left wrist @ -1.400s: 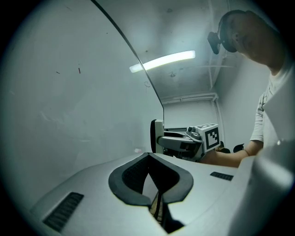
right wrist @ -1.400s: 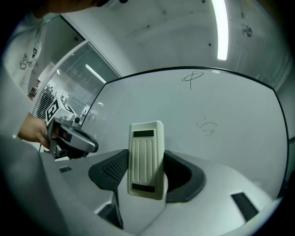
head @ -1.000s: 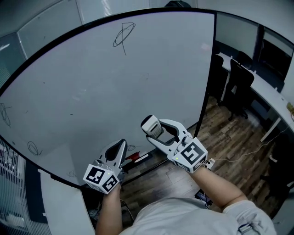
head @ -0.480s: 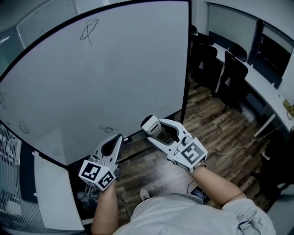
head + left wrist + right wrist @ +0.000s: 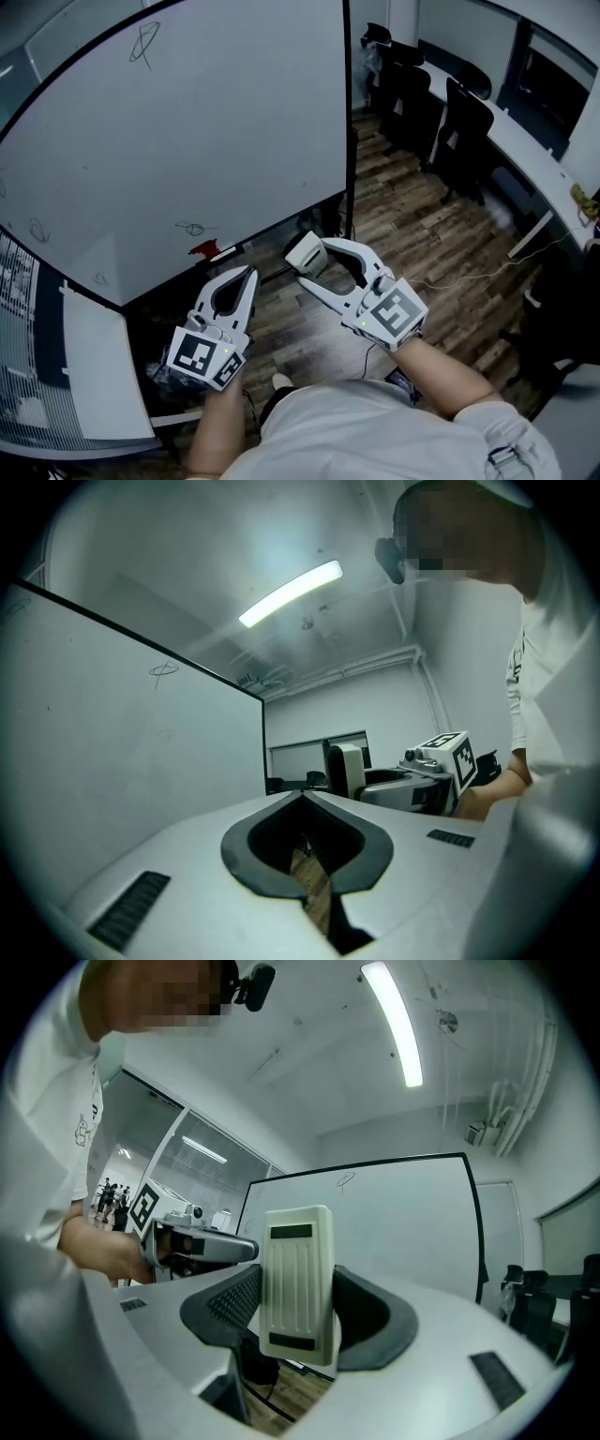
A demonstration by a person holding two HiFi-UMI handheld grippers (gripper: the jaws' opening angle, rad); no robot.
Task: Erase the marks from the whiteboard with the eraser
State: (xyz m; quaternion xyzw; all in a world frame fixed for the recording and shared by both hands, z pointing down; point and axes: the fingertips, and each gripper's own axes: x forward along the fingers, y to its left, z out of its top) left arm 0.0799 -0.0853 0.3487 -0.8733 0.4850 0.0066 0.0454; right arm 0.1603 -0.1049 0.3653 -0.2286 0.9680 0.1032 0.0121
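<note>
The whiteboard [image 5: 187,122] stands ahead on the left, a little way off from both grippers. It carries a scribble near its top [image 5: 142,42], one low down [image 5: 192,228] and a small loop at its left edge [image 5: 37,230]. My right gripper [image 5: 309,262] is shut on the cream ribbed eraser [image 5: 305,253], which stands upright between the jaws in the right gripper view [image 5: 298,1279]. My left gripper [image 5: 249,274] is shut with nothing in it, its tips meeting [image 5: 305,799]. Both are held over the floor, apart from the board.
A red object [image 5: 202,249] lies on the board's bottom ledge. Black office chairs [image 5: 459,122] line a long white desk [image 5: 539,178] at the right. Wood flooring [image 5: 403,216] lies below, crossed by a cable [image 5: 469,277]. A white panel [image 5: 94,375] stands at the lower left.
The whiteboard has slid left and farther off in the head view, and more floor shows beneath the grippers. The right gripper still holds the eraser; the left stays shut.
</note>
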